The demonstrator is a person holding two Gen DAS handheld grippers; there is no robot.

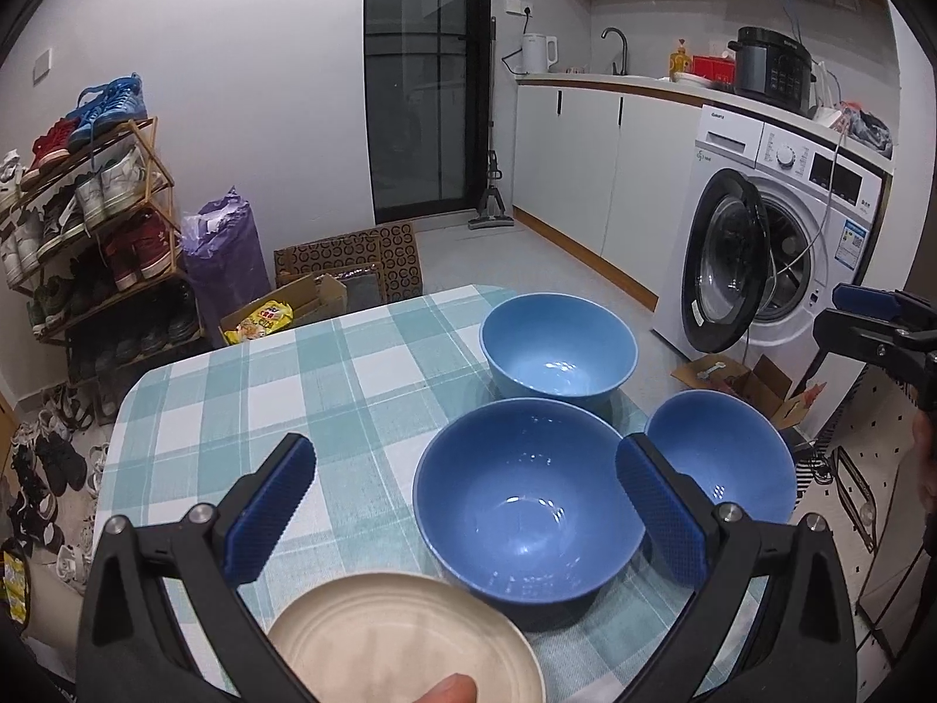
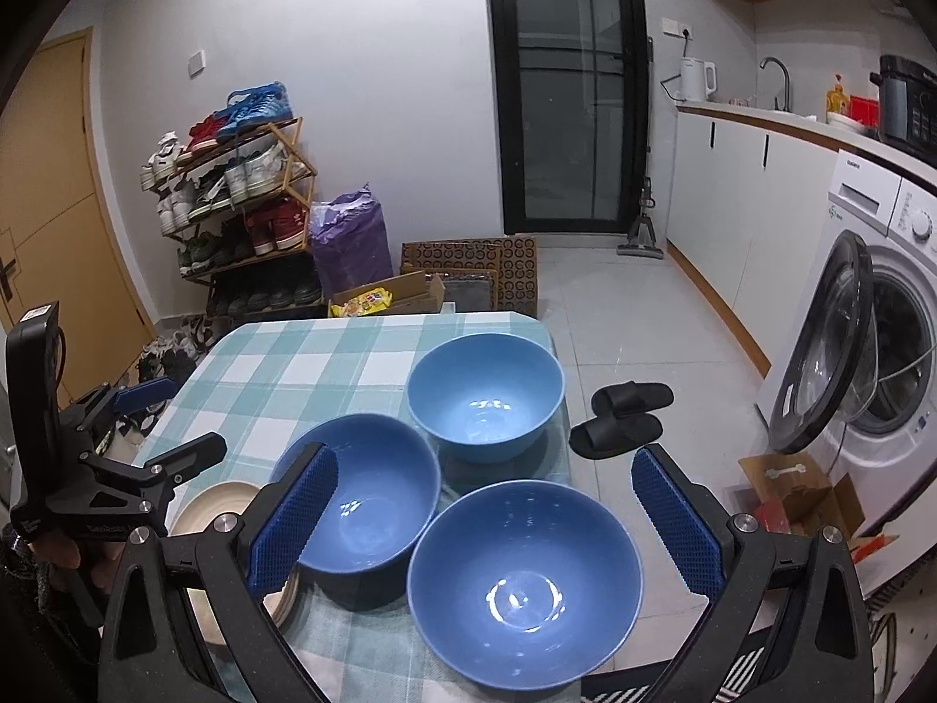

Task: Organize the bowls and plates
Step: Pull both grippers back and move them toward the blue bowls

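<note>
Three blue bowls stand on the checked tablecloth (image 1: 246, 392). The light blue bowl (image 1: 558, 345) is farthest; it also shows in the right wrist view (image 2: 485, 395). The middle bowl (image 1: 527, 498) sits between my left gripper's open fingers; it also shows in the right wrist view (image 2: 363, 504). The third bowl (image 1: 723, 451) is at the right edge, nearest in the right wrist view (image 2: 524, 577). A cream plate (image 1: 404, 641) lies under my left gripper (image 1: 465, 507), which is open and empty. My right gripper (image 2: 486, 518) is open and empty above the near bowl.
The cream plate also shows at the table's left corner in the right wrist view (image 2: 216, 507). A washing machine (image 2: 867, 375) with its door open stands to the right. Black slippers (image 2: 623, 416) lie on the floor. A shoe rack (image 1: 88, 222) and cardboard boxes (image 1: 351, 269) stand beyond the table.
</note>
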